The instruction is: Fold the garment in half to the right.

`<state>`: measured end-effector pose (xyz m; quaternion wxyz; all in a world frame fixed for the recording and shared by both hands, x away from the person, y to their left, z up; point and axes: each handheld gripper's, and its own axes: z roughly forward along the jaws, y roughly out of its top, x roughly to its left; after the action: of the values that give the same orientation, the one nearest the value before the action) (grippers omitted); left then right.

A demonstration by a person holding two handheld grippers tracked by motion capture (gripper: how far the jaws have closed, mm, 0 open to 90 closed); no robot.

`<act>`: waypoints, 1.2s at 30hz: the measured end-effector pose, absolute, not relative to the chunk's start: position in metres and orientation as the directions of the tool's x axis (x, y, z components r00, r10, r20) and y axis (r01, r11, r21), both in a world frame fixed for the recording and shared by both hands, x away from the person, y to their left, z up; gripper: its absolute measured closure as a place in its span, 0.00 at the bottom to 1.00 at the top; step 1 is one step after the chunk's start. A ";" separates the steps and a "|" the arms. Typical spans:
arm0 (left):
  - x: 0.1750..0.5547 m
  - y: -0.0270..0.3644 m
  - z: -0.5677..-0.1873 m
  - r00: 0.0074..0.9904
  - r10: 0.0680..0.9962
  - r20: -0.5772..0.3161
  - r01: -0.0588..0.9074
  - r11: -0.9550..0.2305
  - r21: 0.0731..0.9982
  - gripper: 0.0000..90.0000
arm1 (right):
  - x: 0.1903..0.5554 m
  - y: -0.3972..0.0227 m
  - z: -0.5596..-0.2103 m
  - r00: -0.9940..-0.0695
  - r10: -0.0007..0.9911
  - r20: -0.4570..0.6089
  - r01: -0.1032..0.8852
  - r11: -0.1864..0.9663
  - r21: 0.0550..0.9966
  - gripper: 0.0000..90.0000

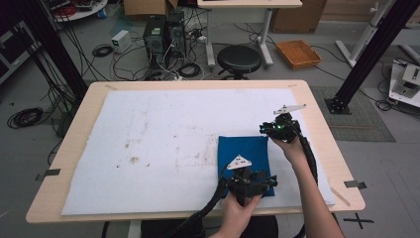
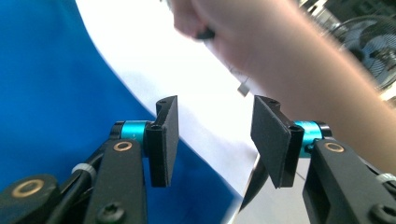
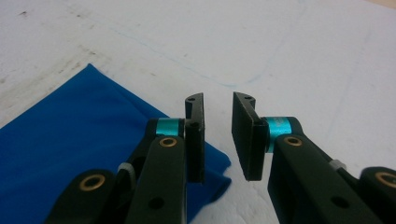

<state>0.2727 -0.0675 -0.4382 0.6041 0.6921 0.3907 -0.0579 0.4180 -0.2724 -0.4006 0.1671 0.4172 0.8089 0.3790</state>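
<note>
A folded blue cloth lies flat on the white mat, right of the middle. My left gripper is at the cloth's near edge, open, with nothing between its pads. In the left gripper view the left gripper hovers over the cloth's edge, with a person's forearm beyond it. My right gripper sits at the cloth's far right corner. In the right gripper view the right gripper is open by a narrow gap, the cloth corner lies beside its left pad, and nothing is gripped.
The stained mat covers most of the wooden table. Behind the table stand a black stool, computer boxes with cables and an orange tray on the floor. Black frame posts rise at both sides.
</note>
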 end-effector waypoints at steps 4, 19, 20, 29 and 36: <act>0.281 -0.024 -0.415 0.712 0.535 -0.455 0.521 0.033 0.853 0.52 | 0.397 -0.288 -0.406 -0.530 0.844 0.081 0.555 0.274 0.785 0.77; 0.314 0.124 -0.415 0.595 0.712 -0.373 0.500 0.036 0.865 0.51 | 0.416 -0.290 -0.430 -0.450 0.838 0.308 0.694 0.112 0.711 1.00; 0.314 0.124 -0.415 0.595 0.712 -0.373 0.500 0.036 0.865 0.51 | 0.416 -0.290 -0.430 -0.450 0.838 0.308 0.694 0.112 0.711 1.00; 0.316 0.138 -0.421 0.571 0.747 -0.341 0.483 0.030 0.875 0.51 | 0.424 -0.290 -0.427 -0.439 0.880 0.181 0.630 0.158 0.760 0.88; 0.317 0.150 -0.423 0.572 0.771 -0.280 0.435 0.004 0.900 0.45 | 0.389 -0.301 -0.422 -0.432 0.888 0.156 0.596 0.151 0.789 0.74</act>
<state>0.3173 0.1500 -0.4230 0.5573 0.6894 0.4376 0.1507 0.3892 -0.3007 -0.4219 0.1767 0.5030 0.7377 0.4142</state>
